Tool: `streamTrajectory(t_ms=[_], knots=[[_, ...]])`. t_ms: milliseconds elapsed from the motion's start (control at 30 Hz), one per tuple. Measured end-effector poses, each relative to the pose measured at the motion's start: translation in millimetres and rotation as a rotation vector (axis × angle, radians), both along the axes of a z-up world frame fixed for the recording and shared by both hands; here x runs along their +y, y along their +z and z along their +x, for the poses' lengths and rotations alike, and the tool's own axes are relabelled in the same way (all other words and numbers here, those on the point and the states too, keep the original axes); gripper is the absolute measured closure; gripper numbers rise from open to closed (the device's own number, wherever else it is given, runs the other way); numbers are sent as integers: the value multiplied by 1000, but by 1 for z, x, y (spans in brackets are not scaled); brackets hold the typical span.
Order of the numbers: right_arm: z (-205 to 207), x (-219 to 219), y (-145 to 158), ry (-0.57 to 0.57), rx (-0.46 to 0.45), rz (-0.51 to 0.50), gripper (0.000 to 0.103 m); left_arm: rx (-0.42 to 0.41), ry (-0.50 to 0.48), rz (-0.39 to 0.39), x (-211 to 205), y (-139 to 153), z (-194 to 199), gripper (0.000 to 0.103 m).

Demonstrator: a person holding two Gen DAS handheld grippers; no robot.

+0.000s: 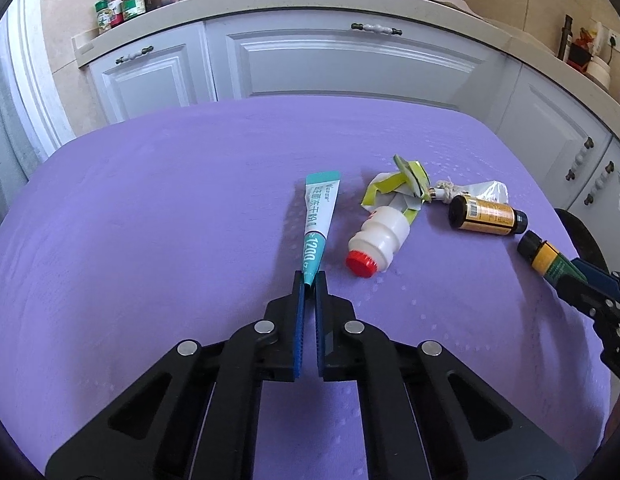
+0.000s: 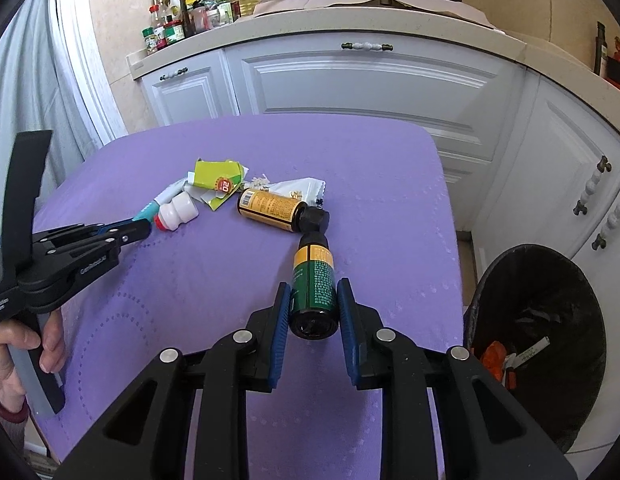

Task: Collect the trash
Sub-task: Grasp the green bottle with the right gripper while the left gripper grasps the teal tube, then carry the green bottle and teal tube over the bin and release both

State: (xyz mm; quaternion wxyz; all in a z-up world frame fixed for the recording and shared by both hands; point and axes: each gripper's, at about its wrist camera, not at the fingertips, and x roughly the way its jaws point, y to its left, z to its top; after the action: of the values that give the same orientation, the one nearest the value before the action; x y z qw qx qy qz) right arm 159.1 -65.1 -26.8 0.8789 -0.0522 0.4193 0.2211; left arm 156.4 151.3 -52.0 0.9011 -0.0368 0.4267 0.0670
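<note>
A: Trash lies in a loose cluster toward the far right of the purple-clothed worktop: a teal-and-white flat squeeze tube, a small white plastic bottle with a red cap, torn yellow-green paper packaging, a crumpled white wrapper, and a brown glass bottle with an orange label lying on its side.

B: And the two tools?

A: The left tool is pinched nearly flat on the narrow end of the squeeze tube, whose wide end points away across the cloth. I think the end was chosen because it is the nearest part and thin enough to nip.

B: The right one?

A: The right tool has its blue pads pressed against the sides of a dark glass bottle with a green-and-yellow label. The bottle points along the fingers, base toward the camera, black cap touching the cap of the orange-labelled bottle. Gripped across its round body, it seems unlikely to roll out.

B: Where does it all go?

A: A round bin lined with a black bag stands on the floor just beside the worktop's right edge, with some scraps already inside. It is on the right hand's side, so that bottle probably has the shorter trip; the tube would have to cross over the cluster.

B: Any risk?

A: The tube may droop or swing, being held by one thin end only.
</note>
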Motion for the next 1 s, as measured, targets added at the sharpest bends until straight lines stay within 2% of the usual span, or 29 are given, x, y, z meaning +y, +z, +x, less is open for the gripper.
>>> streamTrajectory(t_ms=[200,267,300,367,467,500,533,1000], knots=[[4,5,-4,7,15,-2,77,0,20,-12,8,1,-14,99],[6,7,-6,9,20,-3,70,-2,24,-12,10,1,-17,99],[7,8,-6,9,19,-3,63,-2,26,-14,10,1,-19,99],[9,11,-7,9,15,-13,60,-1,29,-16,11,1,-21,99],[13,13,-12,15,26,-19,61,-3,36,-22,14,1,-25,99],[13,14,-14,18,29,-20,66,-5,39,-24,15,2,-27,99],[13,15,-15,23,34,-21,78,-7,40,-25,16,2,-28,99],[-4,-1,5,-17,-45,-3,78,-54,38,-42,9,23,-51,100]])
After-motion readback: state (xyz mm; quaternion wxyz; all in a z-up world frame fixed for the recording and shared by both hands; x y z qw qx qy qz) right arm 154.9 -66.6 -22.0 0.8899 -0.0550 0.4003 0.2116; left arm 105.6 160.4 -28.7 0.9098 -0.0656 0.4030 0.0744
